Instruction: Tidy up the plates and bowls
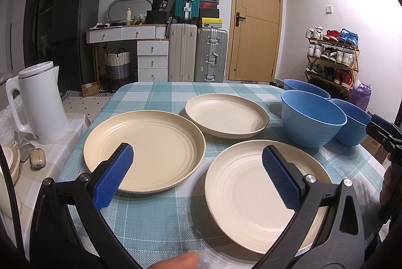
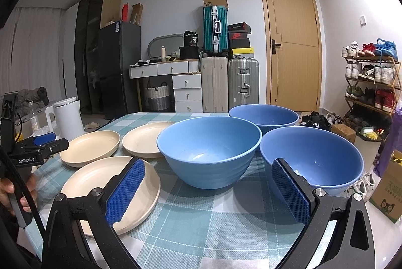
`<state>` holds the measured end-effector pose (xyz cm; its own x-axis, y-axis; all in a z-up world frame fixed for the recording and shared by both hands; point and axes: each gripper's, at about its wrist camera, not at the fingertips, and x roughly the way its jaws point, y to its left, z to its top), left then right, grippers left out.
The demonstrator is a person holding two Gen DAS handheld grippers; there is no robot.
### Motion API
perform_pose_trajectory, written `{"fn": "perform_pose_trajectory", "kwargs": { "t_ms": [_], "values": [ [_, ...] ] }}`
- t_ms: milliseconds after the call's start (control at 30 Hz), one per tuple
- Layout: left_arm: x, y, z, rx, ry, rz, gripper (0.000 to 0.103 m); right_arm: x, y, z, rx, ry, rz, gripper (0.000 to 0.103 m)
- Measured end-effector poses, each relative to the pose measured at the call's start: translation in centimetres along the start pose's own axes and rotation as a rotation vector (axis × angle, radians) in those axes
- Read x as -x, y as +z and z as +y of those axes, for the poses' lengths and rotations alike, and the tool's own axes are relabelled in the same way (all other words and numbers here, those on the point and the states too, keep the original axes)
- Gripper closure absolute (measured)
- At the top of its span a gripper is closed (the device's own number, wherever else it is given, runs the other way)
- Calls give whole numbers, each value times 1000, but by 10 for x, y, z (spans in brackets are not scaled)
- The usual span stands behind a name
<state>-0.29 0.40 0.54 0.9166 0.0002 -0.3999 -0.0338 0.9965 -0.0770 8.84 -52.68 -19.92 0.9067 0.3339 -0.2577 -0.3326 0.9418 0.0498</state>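
The left gripper (image 1: pixel 197 151) hangs above the table with its jaws spread wide and nothing between them; its blue textured pads (image 1: pixel 114 174) frame two cream plates. The near left plate (image 1: pixel 155 148) lies under the left pad, and the near right plate (image 1: pixel 251 193) lies under the right pad, close to the table's front edge. A third cream plate (image 1: pixel 226 118) sits behind these two, apart from both. The right gripper (image 2: pixel 208 181) is likewise held clear of the surface, jaws wide apart and empty. Directly ahead of it stands the middle blue bowl (image 2: pixel 209 151), upright on the checked tablecloth (image 2: pixel 201 218). A second blue bowl (image 2: pixel 311 158) stands just beside it on the right, behind the right pad, and a third blue bowl (image 2: pixel 263 117) stands behind the pair. All three plates lie to the left of the bowls. A white electric kettle (image 1: pixel 37 103) stands on a side surface left of the table. Suitcases (image 1: pixel 198 55), a wooden door (image 1: pixel 256 20) and a shoe rack (image 1: pixel 331 60) line the far wall.
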Motion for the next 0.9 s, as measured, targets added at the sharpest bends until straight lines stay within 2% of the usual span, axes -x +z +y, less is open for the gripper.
{"fn": "perform_pose_trajectory", "kwargs": {
  "t_ms": [300,533,633,900],
  "values": [
    [-5,-2,1,5,0,18,1,-3,2,-3,-9,-1,27,0],
    [-5,1,5,17,6,36,1,1,19,-1,-11,-1,30,0],
    [-3,6,7,26,-1,27,1,3,30,5,-12,29,34,0],
    [8,24,20,38,52,44,1,-1,55,30,-30,85,63,0]
  ]
}}
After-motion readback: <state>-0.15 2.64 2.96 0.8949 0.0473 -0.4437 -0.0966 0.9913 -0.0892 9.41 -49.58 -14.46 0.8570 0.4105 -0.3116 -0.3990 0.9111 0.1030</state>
